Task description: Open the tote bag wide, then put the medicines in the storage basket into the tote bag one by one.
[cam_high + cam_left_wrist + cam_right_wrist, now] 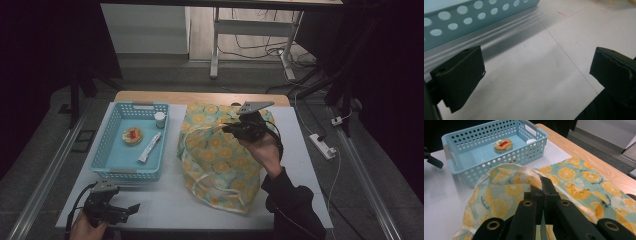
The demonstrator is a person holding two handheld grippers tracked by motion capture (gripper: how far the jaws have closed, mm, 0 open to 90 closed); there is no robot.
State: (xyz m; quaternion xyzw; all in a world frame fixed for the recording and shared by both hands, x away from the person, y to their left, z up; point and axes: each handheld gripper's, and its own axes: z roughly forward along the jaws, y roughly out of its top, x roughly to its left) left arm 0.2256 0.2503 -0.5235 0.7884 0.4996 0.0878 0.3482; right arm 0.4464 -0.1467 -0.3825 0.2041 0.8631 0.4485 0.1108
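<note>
- The left gripper (131, 209) sits at the near left corner of the table (165, 205), held low in the person's left hand (85, 227). In the left gripper view its two black jaws stand wide apart with nothing but bare white table between them.
- Just beyond it lies the blue basket (116, 172), its perforated near wall close to the jaws in the left gripper view. The basket's long axis runs away from the person.
- Inside the basket rest a white tube (150, 146), a round flat tin (132, 135) with a red label, and a small white-capped jar (159, 119) at the far right corner.
- To the right of the basket, mid-table, lies the fabric bag (220, 170) printed with orange slices; its mouth faces the basket.
- The right gripper (239, 127) is over the far part of the bag. In the right gripper view its jaws are pressed together on the bag's rim (534, 180), lifting that edge so the mouth gapes.
- The key relation: the basket's contents lie left of the held-open mouth, and the free left gripper is much the nearer to them. My judgement is that it would do the fetching while the right holds the bag open.
</note>
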